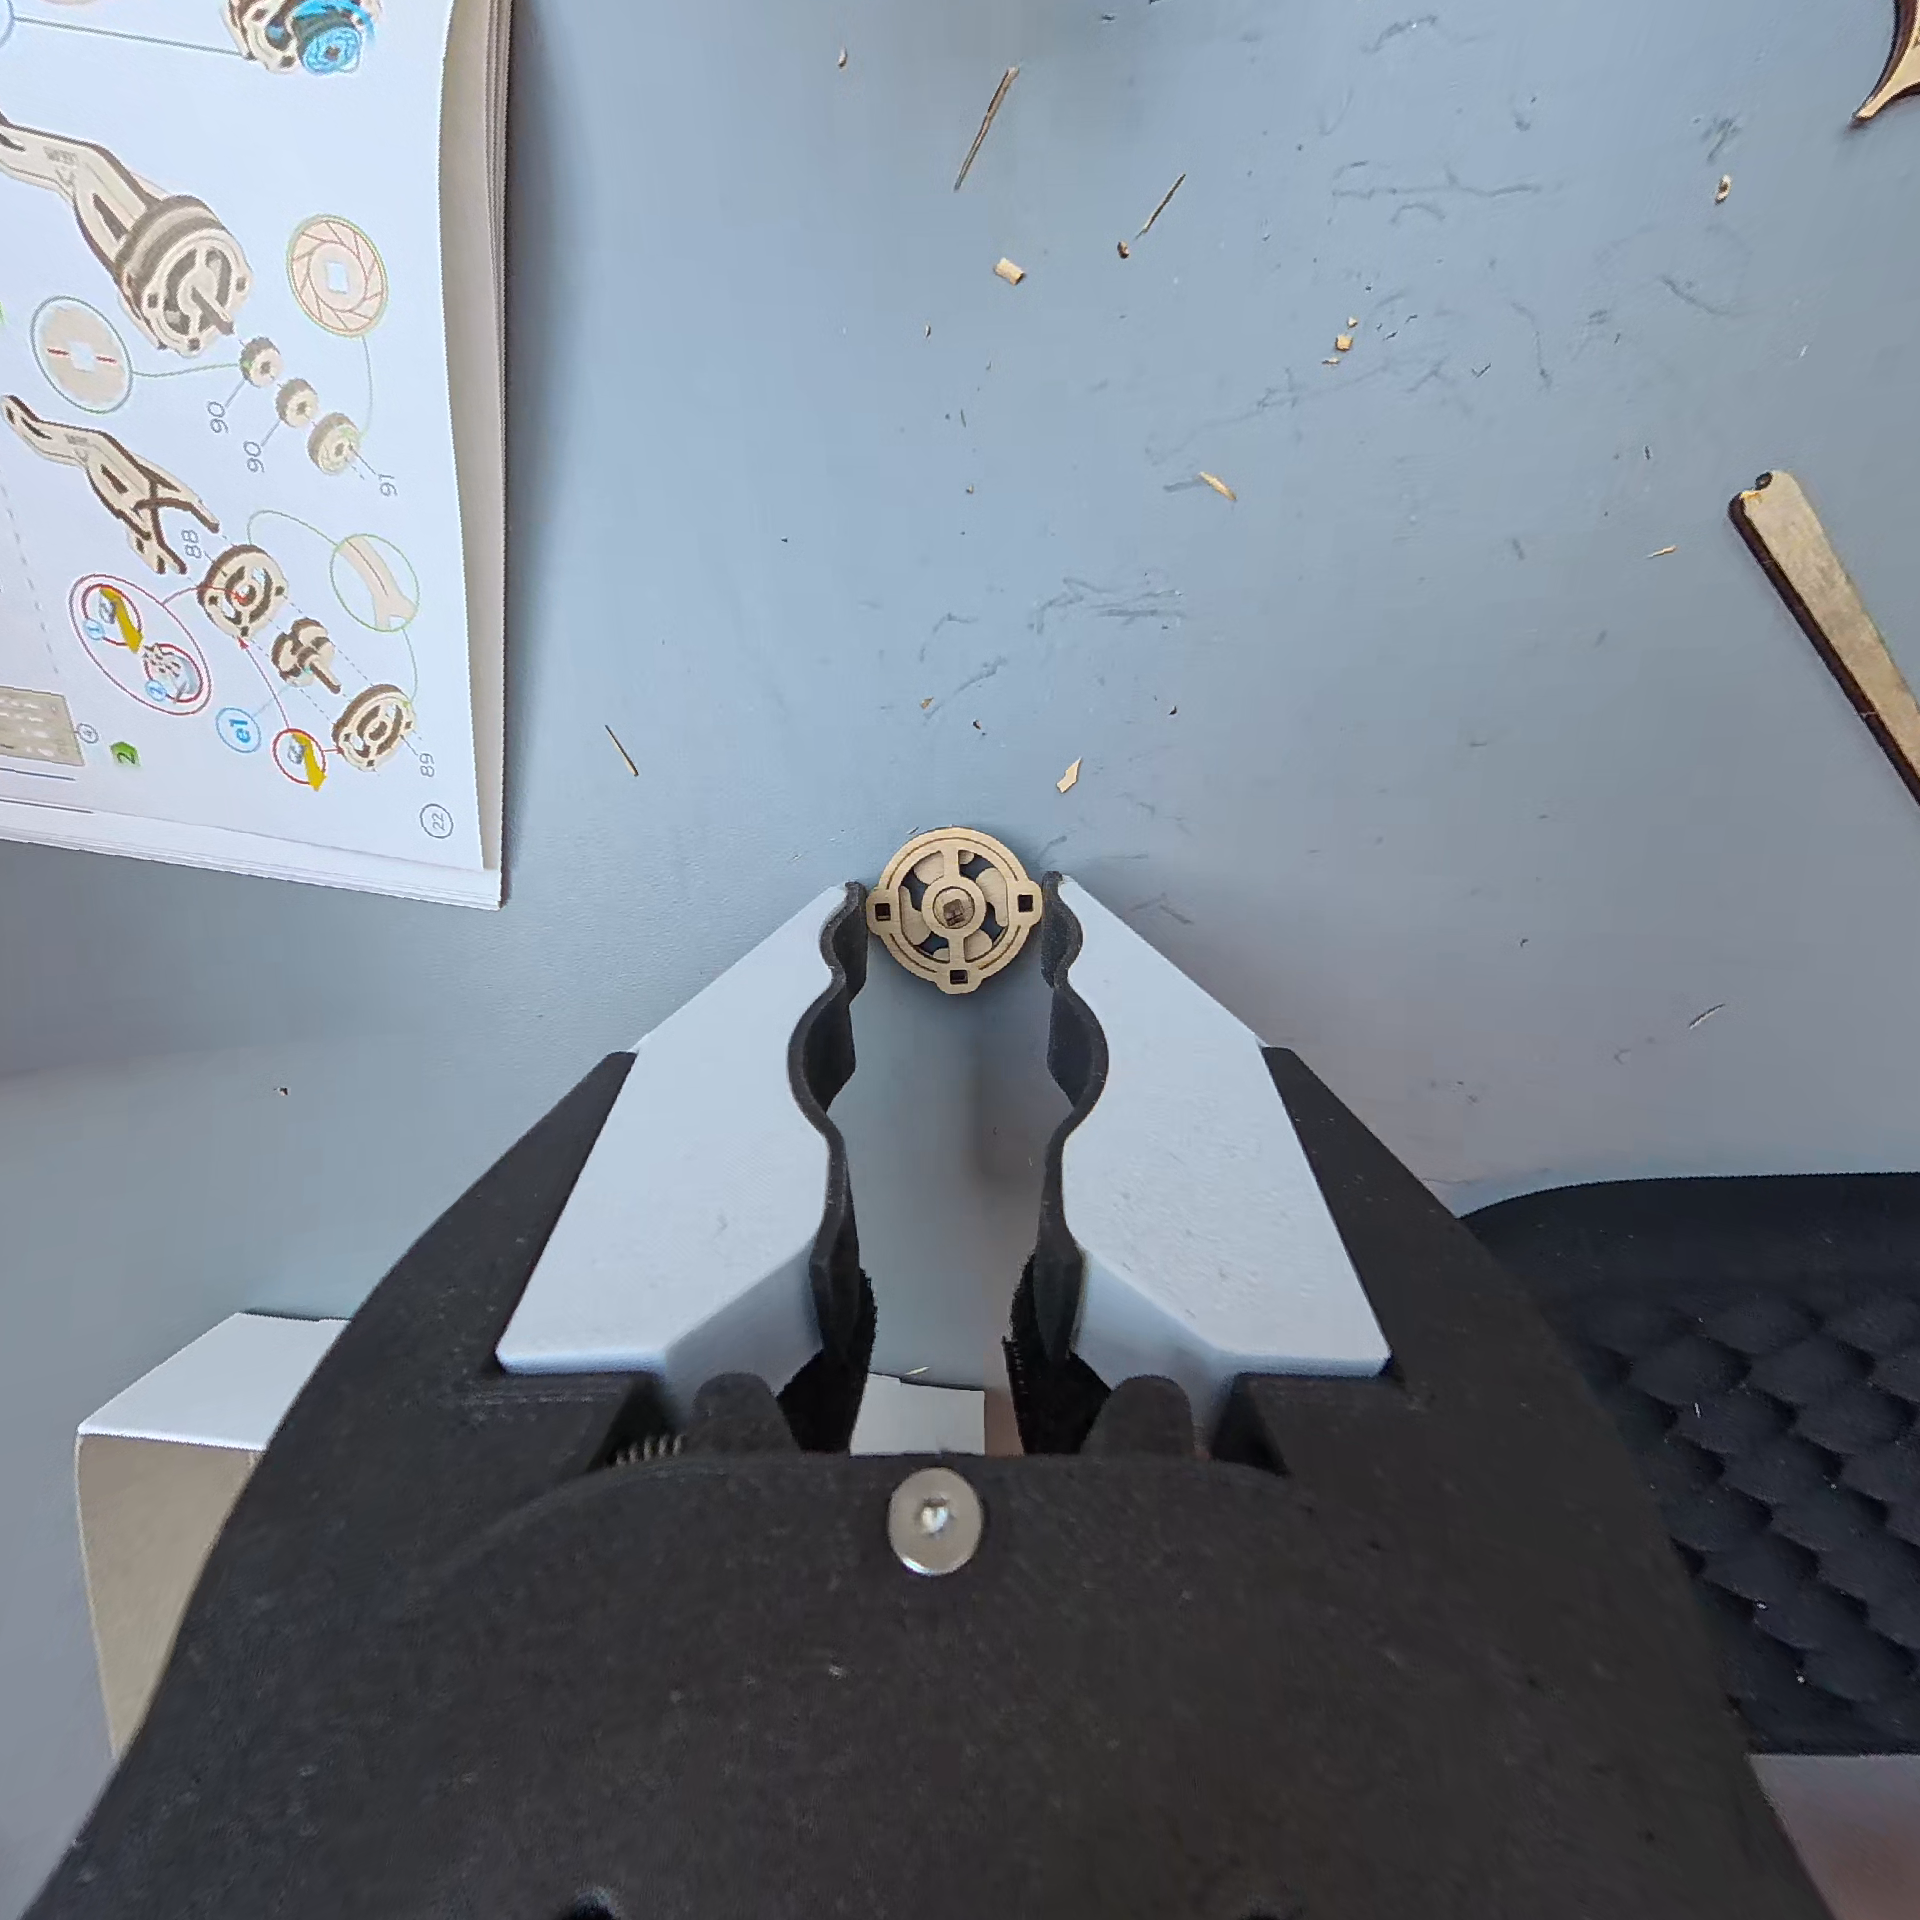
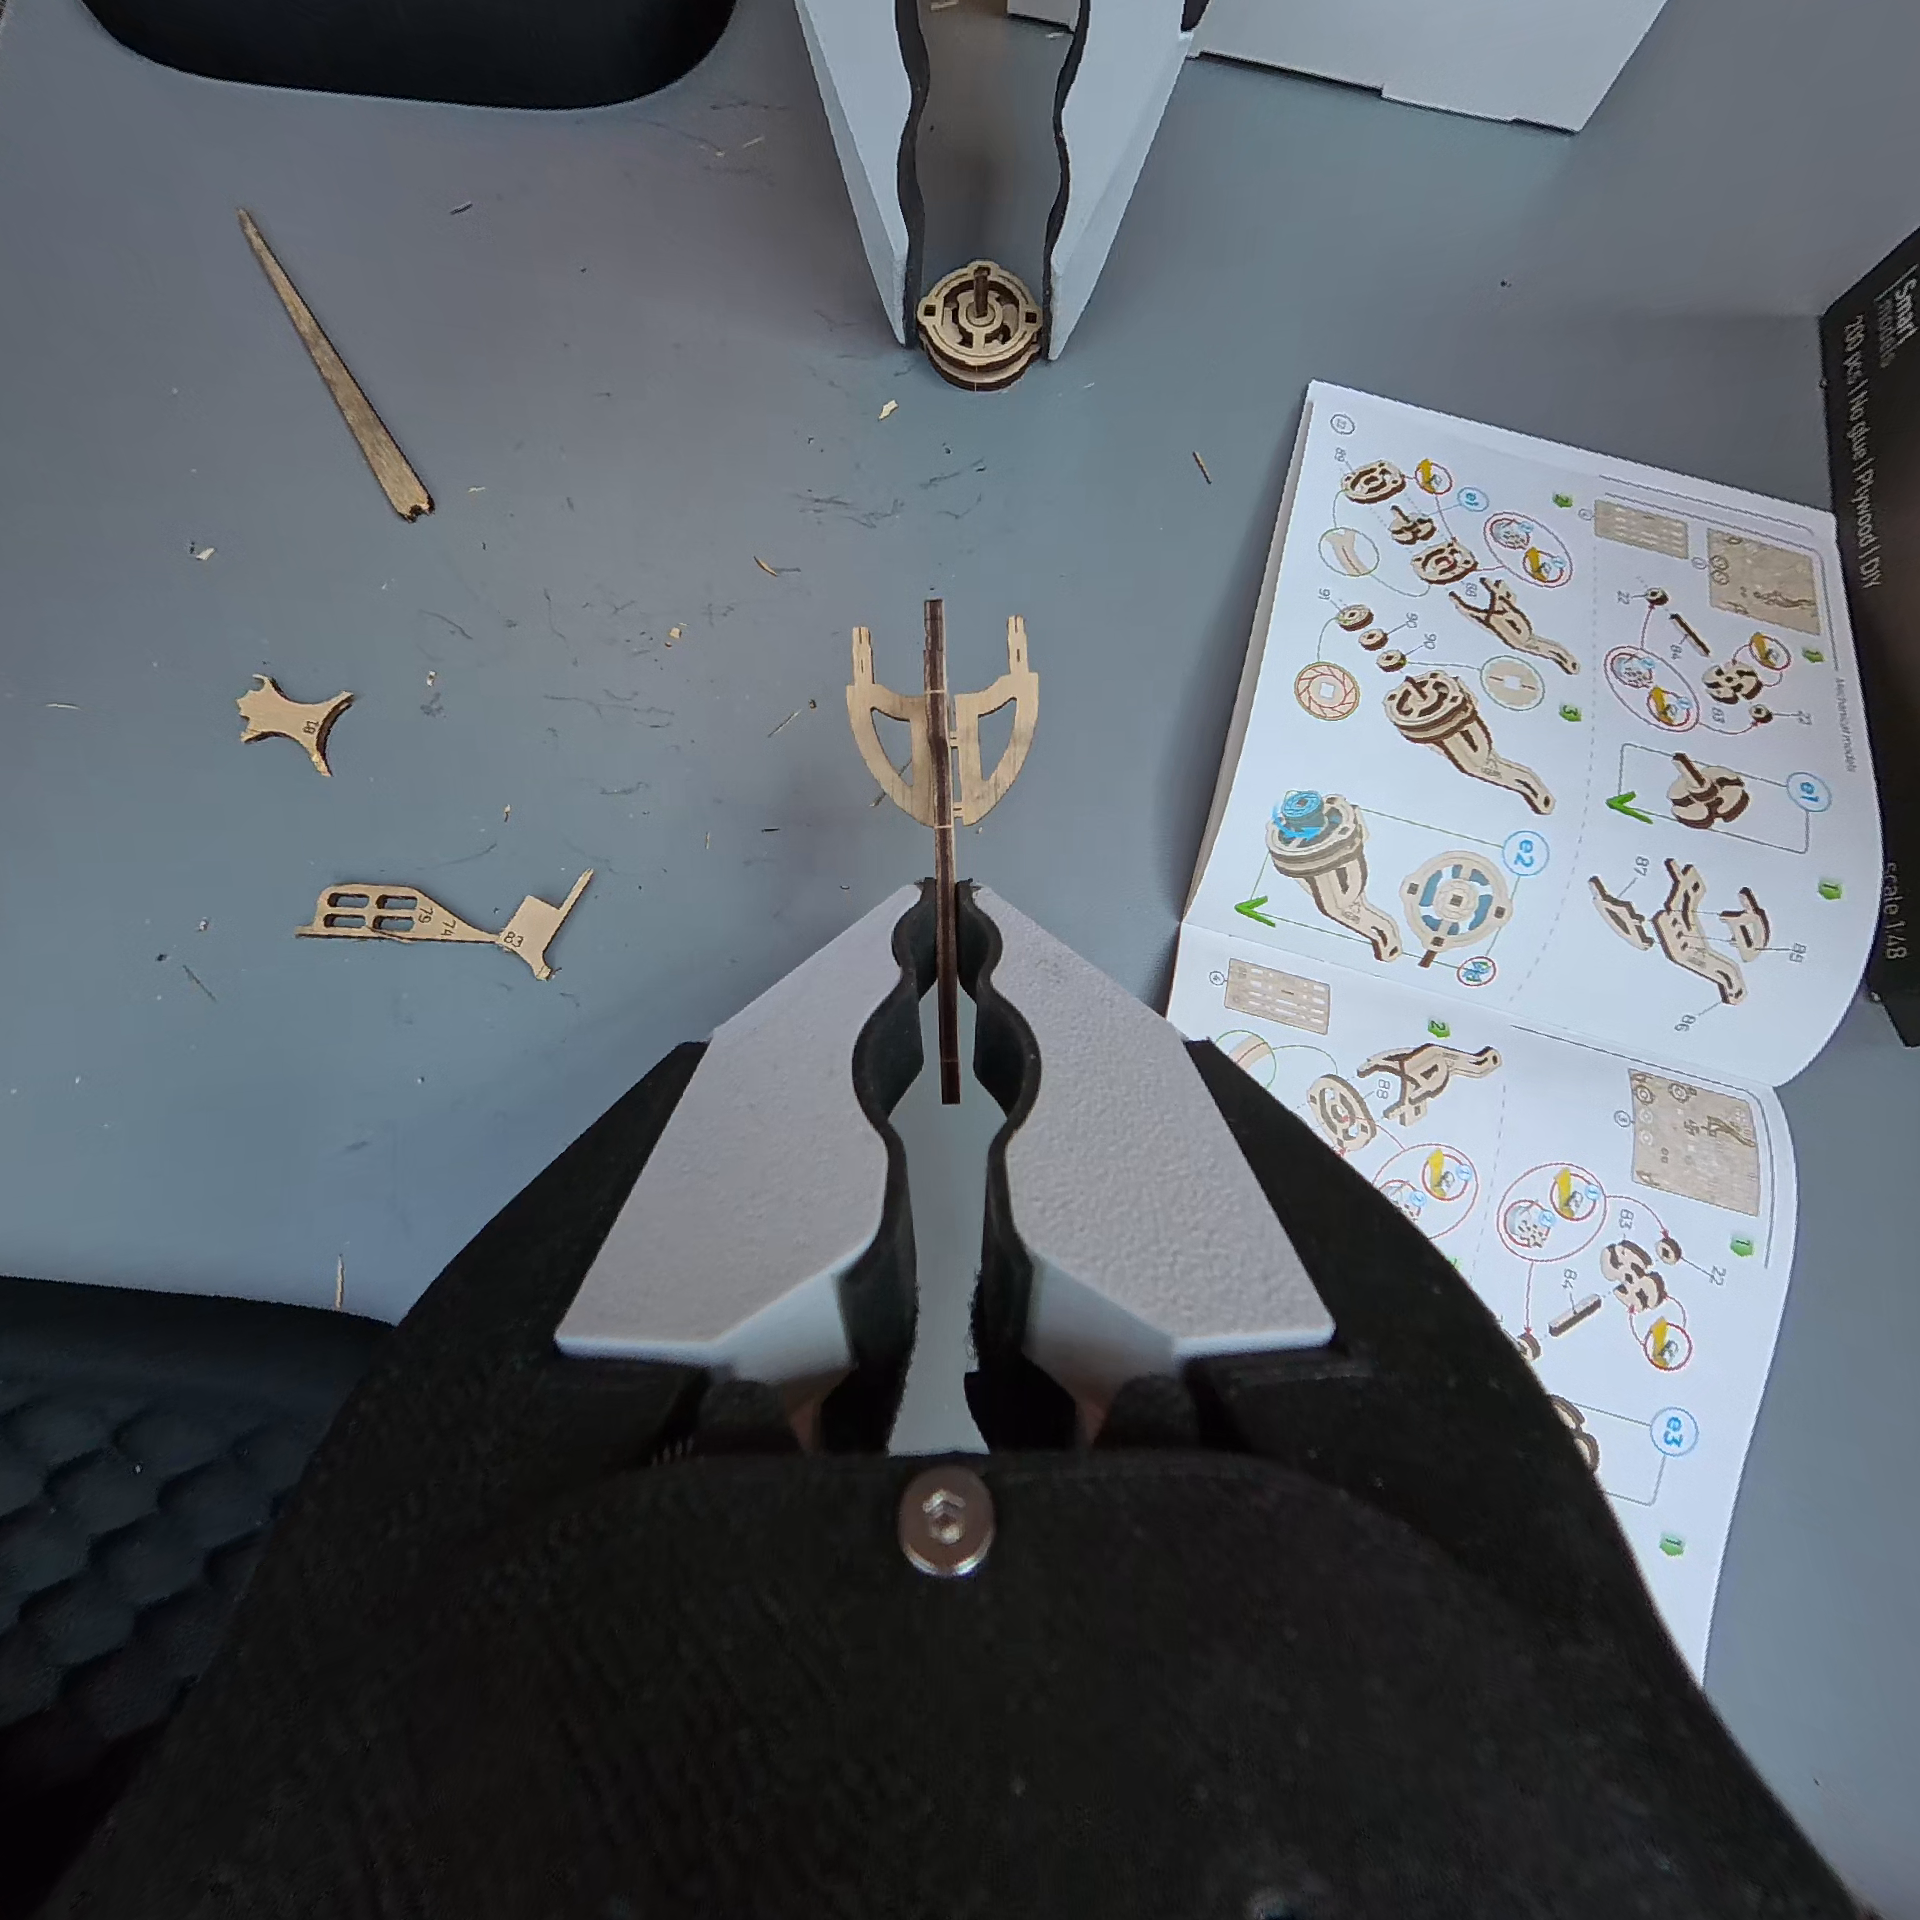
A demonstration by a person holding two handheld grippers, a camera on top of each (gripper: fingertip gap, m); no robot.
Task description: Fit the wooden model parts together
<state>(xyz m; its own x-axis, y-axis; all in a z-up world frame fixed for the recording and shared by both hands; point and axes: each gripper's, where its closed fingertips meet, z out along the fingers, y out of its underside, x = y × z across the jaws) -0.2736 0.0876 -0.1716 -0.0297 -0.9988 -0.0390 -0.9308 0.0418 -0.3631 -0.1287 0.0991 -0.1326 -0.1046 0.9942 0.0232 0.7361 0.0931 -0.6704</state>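
My left gripper (image 1: 954, 902) is shut on a small round wooden hub (image 1: 954, 910), held at the fingertips just above the grey table. The same hub (image 2: 979, 324) and left gripper (image 2: 982, 332) show at the top of the right wrist view, facing me. My right gripper (image 2: 940, 891) is shut on a wooden fork-shaped part (image 2: 940, 727), gripped by its thin edge-on spine. Its two prongs point toward the hub, well short of it.
An open instruction booklet (image 2: 1507, 935) lies at the right; it also shows in the left wrist view (image 1: 239, 436). Loose wooden offcuts (image 2: 436, 920) (image 2: 291, 717) and a thin strip (image 2: 332, 364) lie left. A dark box (image 2: 1881, 623), black foam pads (image 1: 1714, 1455) and splinters surround the grey table (image 1: 1247, 520). Across from one pair of fingers to the other is roughly 15 cm.
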